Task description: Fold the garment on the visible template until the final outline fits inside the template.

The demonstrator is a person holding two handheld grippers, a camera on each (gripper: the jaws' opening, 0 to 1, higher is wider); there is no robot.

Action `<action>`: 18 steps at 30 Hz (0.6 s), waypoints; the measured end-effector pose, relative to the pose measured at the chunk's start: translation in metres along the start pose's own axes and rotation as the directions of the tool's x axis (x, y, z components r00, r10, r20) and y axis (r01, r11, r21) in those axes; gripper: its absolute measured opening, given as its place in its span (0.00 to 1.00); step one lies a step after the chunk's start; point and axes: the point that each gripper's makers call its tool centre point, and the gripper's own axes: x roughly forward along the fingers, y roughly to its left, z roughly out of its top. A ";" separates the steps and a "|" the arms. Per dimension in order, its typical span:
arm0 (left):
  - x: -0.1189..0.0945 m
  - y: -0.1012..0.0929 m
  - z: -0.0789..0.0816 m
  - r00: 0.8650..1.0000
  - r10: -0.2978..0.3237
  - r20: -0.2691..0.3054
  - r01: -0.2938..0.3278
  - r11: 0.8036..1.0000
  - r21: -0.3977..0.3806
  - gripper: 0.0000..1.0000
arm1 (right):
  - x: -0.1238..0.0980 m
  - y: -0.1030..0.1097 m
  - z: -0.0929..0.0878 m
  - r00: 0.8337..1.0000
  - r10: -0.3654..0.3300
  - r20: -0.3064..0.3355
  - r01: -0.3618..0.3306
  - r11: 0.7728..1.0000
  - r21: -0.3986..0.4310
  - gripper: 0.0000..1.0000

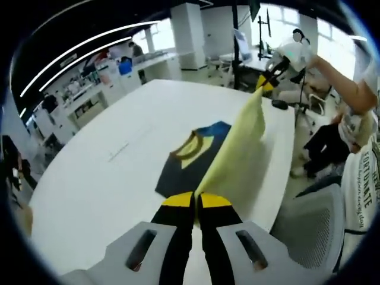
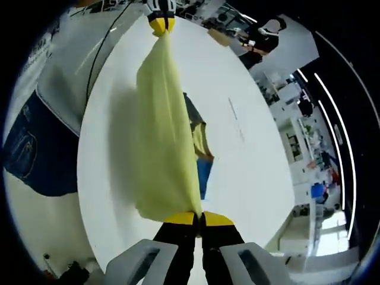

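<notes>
The garment, pale yellow on its lifted panel with a dark grey body, blue section and yellow collar, lies partly on the white table and partly in the air, stretched taut between both tools. The left gripper has its jaws together, clamped on one edge of the yellow fabric; the right gripper is likewise clamped on the opposite edge, and it appears in the left gripper view as a small yellow-tipped tool at the far end of the raised panel. The collar region rests flat on the table beneath the lifted panel. Faint template lines are visible on the table surface beside the garment. The step in hand appears to be a fold of the lifted panel over the resting portion. To do it well, keep both grips level and the span tight, carry the edge across evenly, and lower both ends together so the fold line stays straight and no wrinkle forms.
</notes>
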 end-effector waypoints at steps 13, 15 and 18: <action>0.037 0.048 0.015 0.995 0.083 0.059 -0.079 0.995 -0.063 0.00 | 0.039 -0.038 -0.003 0.994 -0.111 -0.001 0.110 0.992 0.060 0.00; 0.045 0.053 0.012 0.994 0.091 0.058 -0.086 0.993 -0.083 0.00 | 0.048 -0.040 -0.005 0.993 -0.114 -0.005 0.114 0.991 0.070 0.00; 0.058 0.062 0.005 0.994 0.106 0.037 -0.102 0.988 -0.118 0.00 | 0.061 -0.044 -0.004 0.992 -0.125 0.022 0.122 0.986 0.110 0.00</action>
